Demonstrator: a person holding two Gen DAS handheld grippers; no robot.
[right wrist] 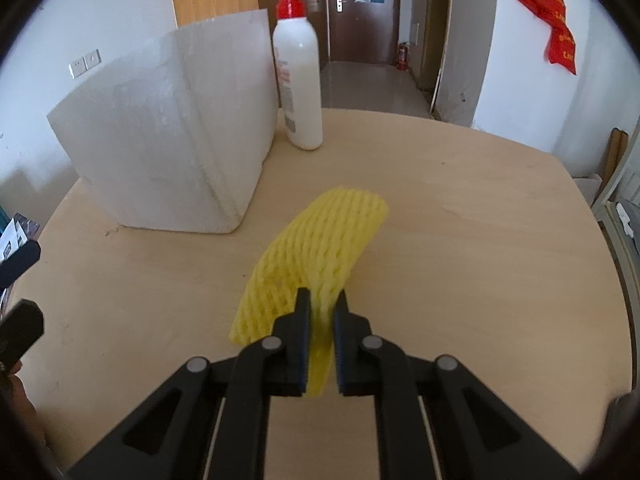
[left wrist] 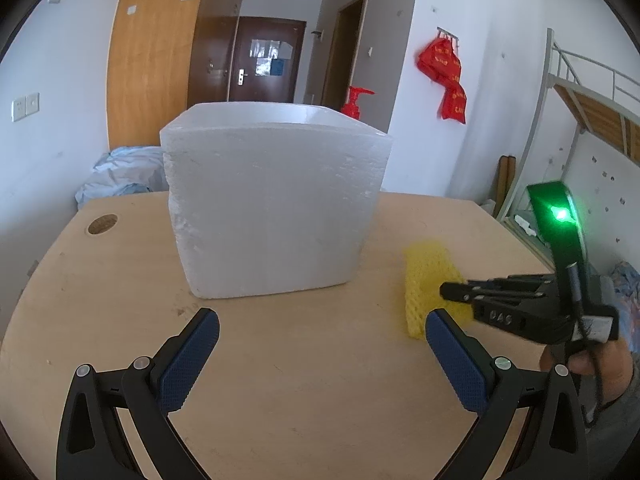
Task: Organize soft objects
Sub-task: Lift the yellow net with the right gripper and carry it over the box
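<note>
the right tool [right wrist: 321, 304] is clamped on the near end of the yellow foam net [right wrist: 320, 240] — the net arches above the wooden surface [right wrist: 480, 240], just right of the white foam box [right wrist: 168, 140]; the left tool [left wrist: 322, 328] hangs open and empty before that box, a pump bottle [right wrist: 300, 80] behind

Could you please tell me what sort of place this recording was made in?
Probably a dormitory room: a metal loft bed by the wall, a wooden wardrobe, and a dark entry door beyond the wooden table.
</note>
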